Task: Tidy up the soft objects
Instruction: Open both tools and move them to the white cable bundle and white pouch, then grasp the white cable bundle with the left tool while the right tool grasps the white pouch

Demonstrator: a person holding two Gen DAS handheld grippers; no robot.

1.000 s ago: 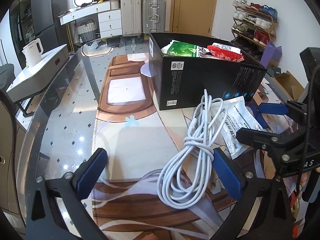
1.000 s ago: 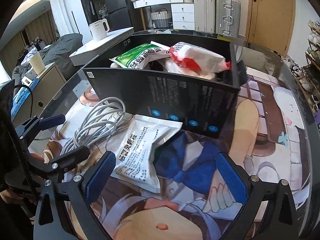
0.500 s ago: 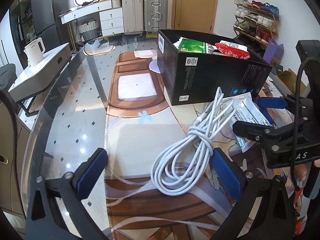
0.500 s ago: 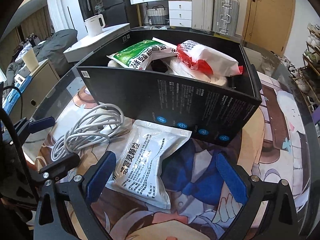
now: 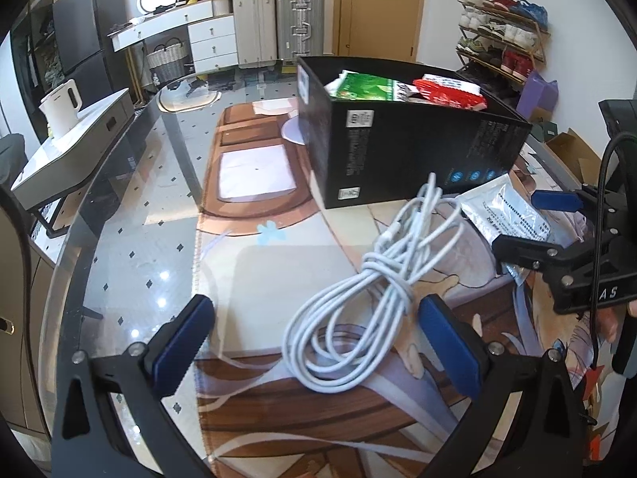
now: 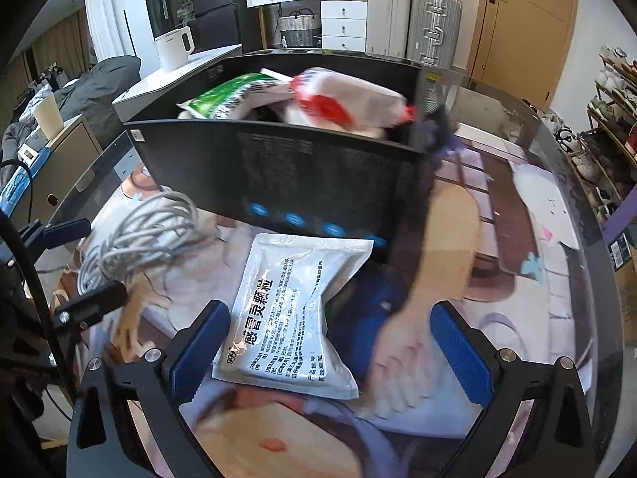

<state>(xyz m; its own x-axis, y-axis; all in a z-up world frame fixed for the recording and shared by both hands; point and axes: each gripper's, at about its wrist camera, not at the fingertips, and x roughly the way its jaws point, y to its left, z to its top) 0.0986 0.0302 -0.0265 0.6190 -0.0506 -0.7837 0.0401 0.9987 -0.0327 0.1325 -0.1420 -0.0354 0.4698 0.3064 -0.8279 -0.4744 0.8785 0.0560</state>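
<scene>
Both grippers gape empty in front of the black box (image 5: 418, 151), the left gripper (image 5: 314, 342) over the coiled white cable (image 5: 370, 298) and the right gripper (image 6: 326, 342) over the silver pouch (image 6: 294, 310), whose slick foil may slip from a shallow pinch.

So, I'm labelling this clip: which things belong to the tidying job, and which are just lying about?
Job: white cable bundle; white sachet; black box holding the green packet and red-and-white packet; left tool and right tool, both open.

Lying about: kettle; suitcases; shoe rack.
</scene>
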